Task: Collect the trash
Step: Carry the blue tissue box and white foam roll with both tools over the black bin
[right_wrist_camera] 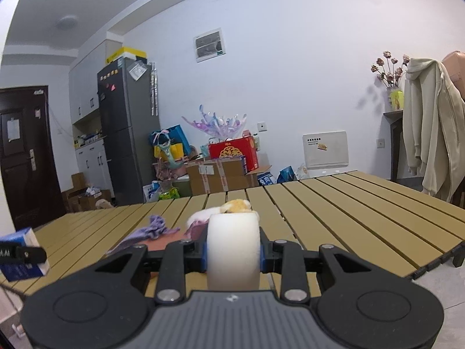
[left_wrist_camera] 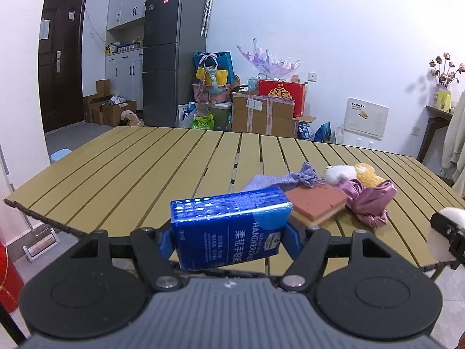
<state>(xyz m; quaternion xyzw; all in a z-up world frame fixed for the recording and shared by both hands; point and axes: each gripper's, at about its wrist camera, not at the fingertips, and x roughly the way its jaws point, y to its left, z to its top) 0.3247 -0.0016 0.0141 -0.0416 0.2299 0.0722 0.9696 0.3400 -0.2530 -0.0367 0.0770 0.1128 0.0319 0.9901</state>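
My left tongs (left_wrist_camera: 229, 232) pinch a blue tissue pack (left_wrist_camera: 229, 226) at lower centre of the left wrist view; my right tongs (right_wrist_camera: 234, 251) are clamped on a white roll (right_wrist_camera: 233, 250), low centre of the right wrist view. Both loads hang above the near edge of the slatted worktop (left_wrist_camera: 116, 168). Beyond them, right of centre, lie a sponge (left_wrist_camera: 316, 203), purple cloth (left_wrist_camera: 293, 179), pink fabric (left_wrist_camera: 369, 200) and plush toy (left_wrist_camera: 351, 173). No bin shows, so I'd keep both grips firm and level while carrying.
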